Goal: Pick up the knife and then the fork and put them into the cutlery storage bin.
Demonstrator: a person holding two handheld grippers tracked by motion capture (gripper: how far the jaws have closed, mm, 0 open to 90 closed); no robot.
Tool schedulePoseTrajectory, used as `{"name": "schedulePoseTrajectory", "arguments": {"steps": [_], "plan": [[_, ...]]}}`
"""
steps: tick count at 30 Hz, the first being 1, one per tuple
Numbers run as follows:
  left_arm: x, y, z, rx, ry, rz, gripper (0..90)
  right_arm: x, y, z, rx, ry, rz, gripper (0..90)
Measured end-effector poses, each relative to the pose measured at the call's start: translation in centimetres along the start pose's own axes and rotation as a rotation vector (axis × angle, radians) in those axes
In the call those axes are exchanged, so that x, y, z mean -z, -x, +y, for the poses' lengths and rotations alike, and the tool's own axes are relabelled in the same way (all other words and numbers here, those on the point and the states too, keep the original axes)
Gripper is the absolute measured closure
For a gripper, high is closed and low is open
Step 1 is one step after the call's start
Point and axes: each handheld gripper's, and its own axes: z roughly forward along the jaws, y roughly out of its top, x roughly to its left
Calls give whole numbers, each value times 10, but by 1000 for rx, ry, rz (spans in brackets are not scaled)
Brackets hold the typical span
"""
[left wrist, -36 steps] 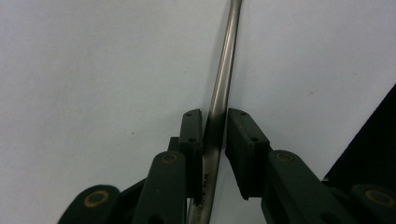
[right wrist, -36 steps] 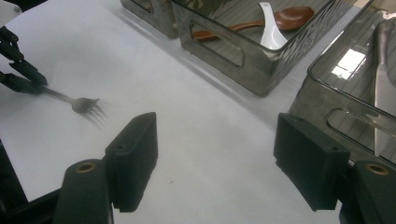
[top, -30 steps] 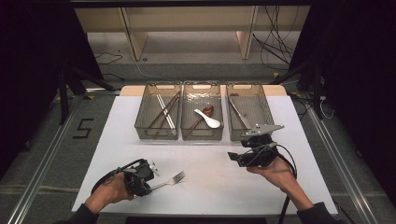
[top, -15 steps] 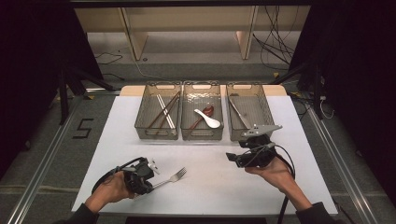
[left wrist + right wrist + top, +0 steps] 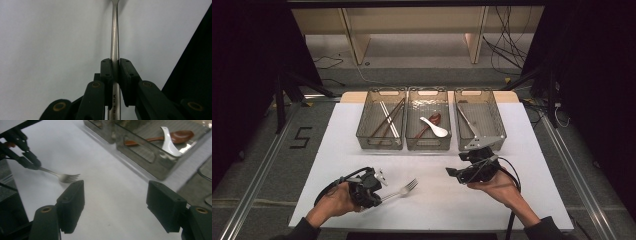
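The white surface (image 5: pixel 432 200) carries three clear bins in a row along its far half. The left bin (image 5: pixel 381 125) contains chopsticks (image 5: pixel 388 120). The middle bin (image 5: pixel 428 125) contains a white spoon (image 5: pixel 435 128) lying across a brown spoon (image 5: pixel 428 125). The right bin (image 5: pixel 479 125) contains a long metal utensil; its type cannot be determined.

The right gripper (image 5: pixel 451 173) is held above the near right part of the surface, just in front of the right bin, pointing left. Its jaws stand wide apart with nothing between them; in the right gripper view the bare surface lies between the two pads (image 5: pixel 72 205).

The left gripper (image 5: pixel 381 181) is at the near left part of the surface, pointing right. Its jaws are clamped on the handle of the fork (image 5: pixel 402 190), with both pads (image 5: pixel 107 72) pressed against the metal shaft. The fork extends out of the left gripper toward the centre of the surface, tines away from the hand and well apart from the bins.
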Motion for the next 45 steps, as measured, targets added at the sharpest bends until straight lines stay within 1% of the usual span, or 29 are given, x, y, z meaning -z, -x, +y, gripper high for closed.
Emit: {"name": "schedulePoseTrajectory", "arguments": {"steps": [2,3,5,10,11,13,15,16,18,20,22,23,24,25,26,27,29,31,32,33,35,36,37,38,39,40,41,44,45], "plan": [[2,3,5,-14,14,2,809,-1,-5,1,24,10,18,317],[3,4,8,-14,18,-8,809,-3,-10,3,46,16,32,317],[6,8,14,-29,32,-14,809,-6,-18,4,83,18,58,316],[11,15,27,-61,54,-35,809,-19,-41,6,186,1,115,316],[12,17,30,-68,53,-36,808,-21,-44,6,200,-2,121,316],[13,19,34,-84,51,-39,809,-26,-54,7,244,-11,135,316],[13,21,38,-89,54,-55,809,-31,-62,8,274,-22,146,316],[13,22,40,-97,52,-56,809,-32,-65,8,289,-25,144,316],[14,23,43,-98,49,-62,809,-37,-70,8,326,-30,143,316],[14,23,46,-104,42,-72,809,-40,-74,7,347,-40,145,316],[14,25,49,-111,34,-76,809,-44,-75,6,385,-47,141,316],[14,26,50,-108,31,-83,808,-45,-76,5,394,-51,139,317],[14,26,52,-115,28,-87,809,-47,-77,4,398,-58,139,317],[14,26,53,-111,27,-96,809,-48,-78,3,414,-62,139,318],[14,25,55,-117,26,-102,809,-50,-80,2,424,-68,131,320],[14,26,56,-114,28,-111,809,-51,-81,1,440,-77,131,320],[15,26,59,-122,16,-113,808,-54,-84,-1,466,-85,122,324],[15,26,62,-122,15,-123,809,-57,-85,-3,496,-97,109,338],[15,26,63,-125,12,-127,808,-58,-85,-3,514,-101,110,346],[15,26,64,-126,12,-126,808,-59,-86,-4,514,-98,104,352],[15,26,66,-126,10,-138,808,-60,-89,-5,532,-105,93,366],[14,27,67,-123,15,-138,808,-61,-90,-6,538,-110,90,374],[15,26,68,-129,8,-135,808,-61,-91,-7,542,-117,88,384],[16,27,69,-132,4,-136,808,-62,-91,-8,574,-121,87,401],[17,27,70,-134,3,-137,808,-63,-92,-9,578,-116,78,428],[17,28,70,-123,13,-143,808,-64,-92,-10,593,-117,75,453],[18,27,71,-132,7,-146,808,-64,-93,-10,615,-114,70,476],[19,28,72,-135,5,-155,808,-64,-94,-12,646,-114,56,537],[19,27,73,-145,-3,-155,808,-64,-95,-13,654,-119,45,557]]}}
